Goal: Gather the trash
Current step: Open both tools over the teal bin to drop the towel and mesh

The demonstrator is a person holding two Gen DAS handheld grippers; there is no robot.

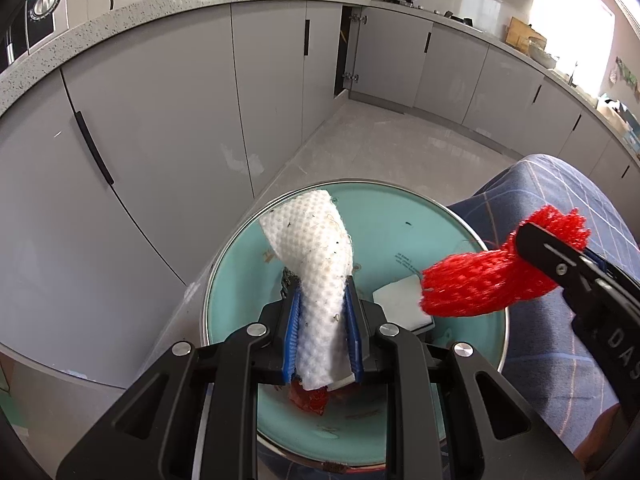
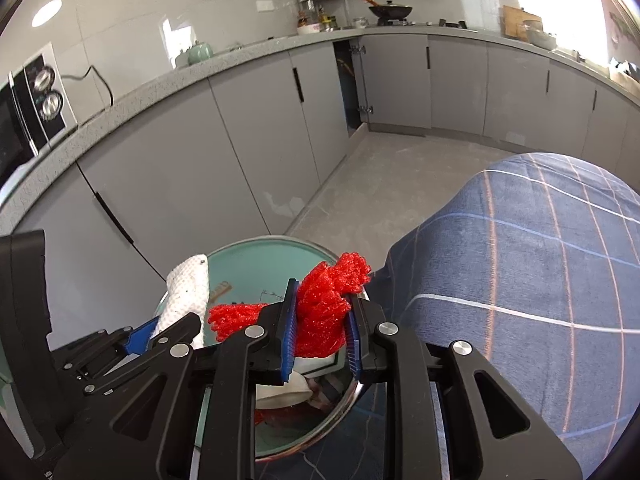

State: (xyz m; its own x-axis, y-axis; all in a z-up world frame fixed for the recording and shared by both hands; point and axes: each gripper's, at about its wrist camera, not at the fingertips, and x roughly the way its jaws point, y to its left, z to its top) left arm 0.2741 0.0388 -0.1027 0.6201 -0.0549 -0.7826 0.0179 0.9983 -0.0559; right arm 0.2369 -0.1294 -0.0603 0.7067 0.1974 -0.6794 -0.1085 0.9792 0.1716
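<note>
Dirty white dimpled cloth and crumpled red mesh over teal bin.

1. In your left wrist view, the left gripper sits at lower centre, with the dimpled cloth between its pads and rising toward the middle of the frame.
2. The round bin lies directly beneath and behind that cloth.
3. The right gripper enters from the right edge, with the mesh net in it, over the bin's right side.
4. A flat pad lies in the bin, between the cloth and the net.
5. The checked fabric fills the right of your right wrist view, beside the bin.
6. The cabinets curve across the left and top, with the counter above them.
</note>
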